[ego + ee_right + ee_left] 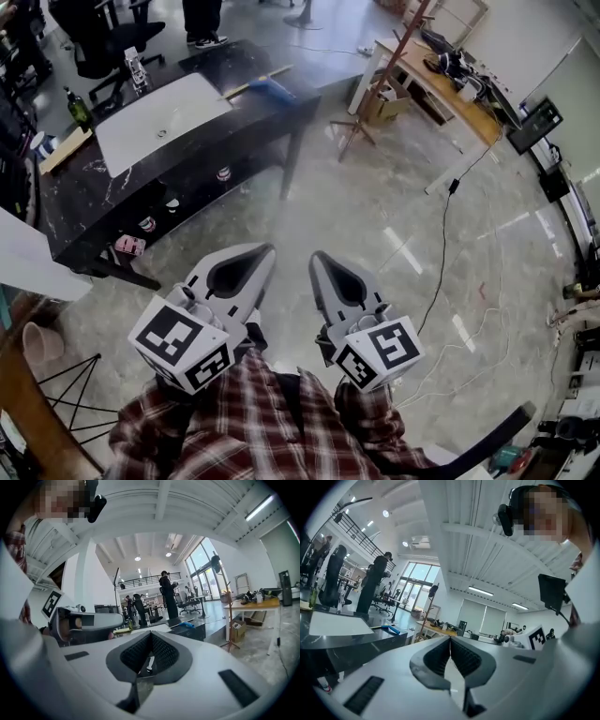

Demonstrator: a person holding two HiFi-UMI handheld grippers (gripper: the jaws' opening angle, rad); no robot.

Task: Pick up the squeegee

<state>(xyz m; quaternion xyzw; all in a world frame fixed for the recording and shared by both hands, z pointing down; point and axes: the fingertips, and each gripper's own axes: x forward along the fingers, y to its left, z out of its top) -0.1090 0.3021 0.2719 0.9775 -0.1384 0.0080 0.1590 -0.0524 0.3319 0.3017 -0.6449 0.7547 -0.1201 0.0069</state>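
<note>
a: while the head view looks steeply down, what fills most of it?

b: a pale glossy floor [394, 244]. to the upper left stands a long dark desk [84, 206], with a white sheet [159, 122] lying flat on its top.

a: and the tools?

b: both are low in the head view, held close to the person's plaid shirt [272, 422], side by side and pointing out roughly level over the floor. the left tool [257, 251] has its jaws pressed together at the tip, with nothing between them. the right tool [317, 257] is closed the same way and grips nothing.

a: where's the squeegee?

b: the squeegee [270, 89] lies on the dark desk's far right end, just past the white sheet's corner. it has a blue head and a pale wooden handle. it is well apart from both tools. each tool's own view shows it as a small blue strip on the desk top.

a: anything smaller?

b: a green bottle [79, 110] stands upright near the desk's left end.
</note>
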